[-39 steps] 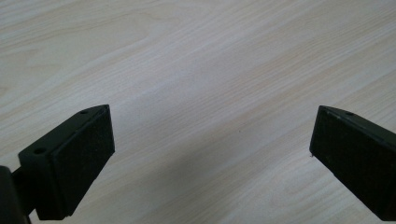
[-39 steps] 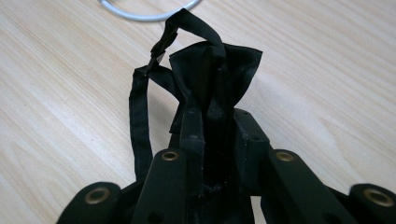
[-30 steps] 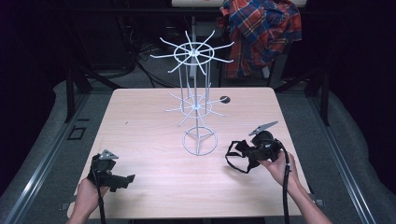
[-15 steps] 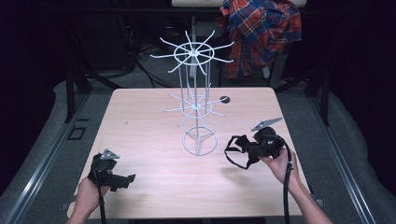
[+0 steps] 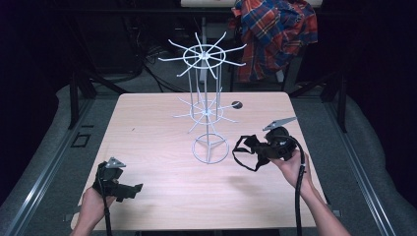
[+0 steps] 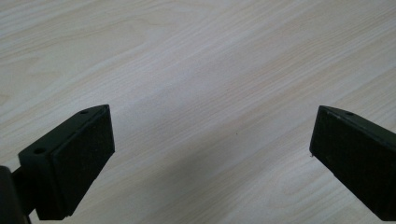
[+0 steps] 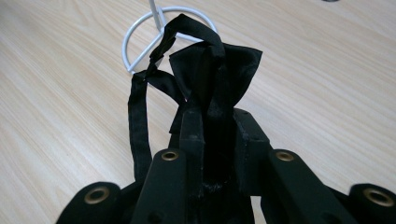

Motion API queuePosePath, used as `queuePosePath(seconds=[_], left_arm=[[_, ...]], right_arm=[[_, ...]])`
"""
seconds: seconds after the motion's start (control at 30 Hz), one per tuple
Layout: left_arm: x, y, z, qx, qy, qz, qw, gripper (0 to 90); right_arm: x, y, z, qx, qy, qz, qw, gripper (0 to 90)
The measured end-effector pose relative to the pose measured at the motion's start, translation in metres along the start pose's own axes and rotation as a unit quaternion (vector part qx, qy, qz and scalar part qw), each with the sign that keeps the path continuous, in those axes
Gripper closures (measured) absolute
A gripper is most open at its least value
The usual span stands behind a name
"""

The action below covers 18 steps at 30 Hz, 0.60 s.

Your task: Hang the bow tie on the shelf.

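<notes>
My right claw has risen a little off the pale wood-grain table since a second ago, carrying the black fabric bow tie with its thin looped strap. The jaws are clamped tight on the soft, matte cloth, beside the round base of the white wire spoked rack. My left claw rests near the table's front edge, gaping wide, holding nothing.

Small dark spot behind wire rack: can't ID.
</notes>
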<state>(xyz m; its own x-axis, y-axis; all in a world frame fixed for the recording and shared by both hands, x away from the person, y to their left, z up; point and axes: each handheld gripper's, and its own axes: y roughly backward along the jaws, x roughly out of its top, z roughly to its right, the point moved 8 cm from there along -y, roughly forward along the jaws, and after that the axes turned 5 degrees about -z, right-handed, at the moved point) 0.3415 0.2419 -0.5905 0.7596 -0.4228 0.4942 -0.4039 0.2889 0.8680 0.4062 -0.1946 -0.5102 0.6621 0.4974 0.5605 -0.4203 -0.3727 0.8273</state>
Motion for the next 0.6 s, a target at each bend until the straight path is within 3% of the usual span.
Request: queuePosePath(seconds=[0.3,0.6], left_arm=[[0.001,-0.001,0.001,-0.005,-0.001,0.003,1.0,0.0],[0.001,-0.001,0.002,-0.007,-0.002,0.003,1.0,0.0]], right_arm=[[0.014,0.001,-0.006,0.009,0.002,0.013,0.9999,76.0],[0.017,0.013,0.003,0.002,-0.008,0.022,0.9997,76.0]])
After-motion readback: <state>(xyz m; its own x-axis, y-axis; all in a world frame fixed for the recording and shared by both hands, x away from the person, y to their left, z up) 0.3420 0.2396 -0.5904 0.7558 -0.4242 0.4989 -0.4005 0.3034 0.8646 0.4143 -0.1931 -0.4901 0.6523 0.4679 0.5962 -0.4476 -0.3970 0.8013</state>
